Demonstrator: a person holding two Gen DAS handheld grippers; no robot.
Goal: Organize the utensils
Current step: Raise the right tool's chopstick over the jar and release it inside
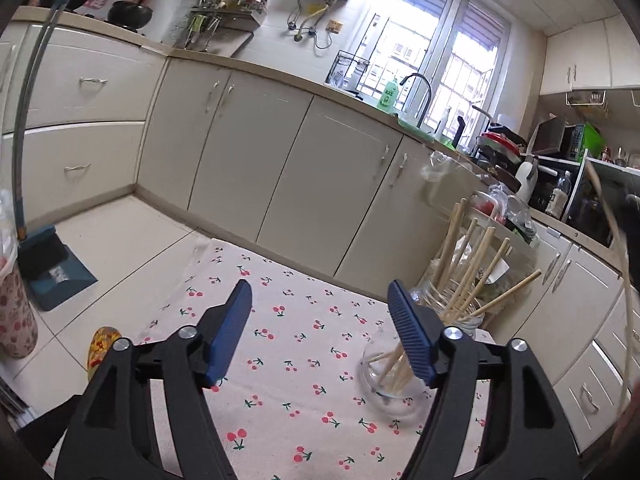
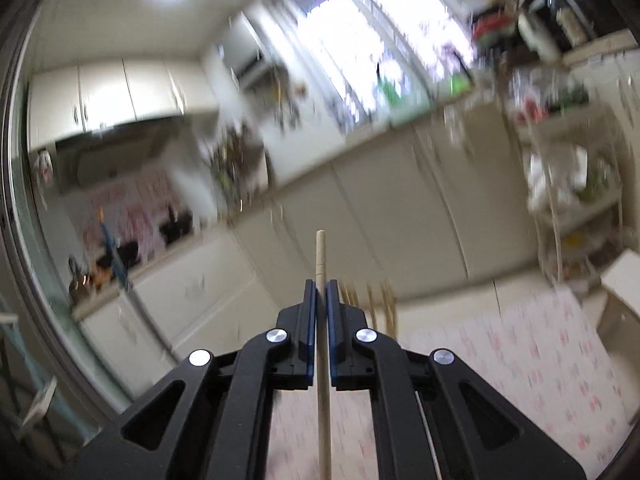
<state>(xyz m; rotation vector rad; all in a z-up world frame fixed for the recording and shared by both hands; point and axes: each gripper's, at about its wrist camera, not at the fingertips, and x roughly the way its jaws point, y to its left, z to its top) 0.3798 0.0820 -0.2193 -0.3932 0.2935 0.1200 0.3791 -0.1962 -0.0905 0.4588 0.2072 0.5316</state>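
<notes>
My left gripper (image 1: 320, 300) is open and empty above a cherry-print cloth (image 1: 288, 360). A glass jar (image 1: 460, 300) holding several wooden chopsticks (image 1: 472, 260) stands to its right. A second clear glass (image 1: 390, 380) lies tipped on the cloth with a few chopsticks in it, partly behind my right finger. My right gripper (image 2: 320, 284) is shut on a single wooden chopstick (image 2: 321, 256), which runs along between the fingers and sticks out past the tips. That chopstick also shows as a blurred pale line in the left wrist view (image 1: 616, 240). The right wrist view is motion-blurred.
The cloth covers a low table; its far and left edges drop to a tiled floor. Cream kitchen cabinets (image 1: 260, 160) run behind. A blue dustpan (image 1: 52, 264) stands on the floor at left. A cluttered counter and rack (image 1: 520, 168) sit behind the jar.
</notes>
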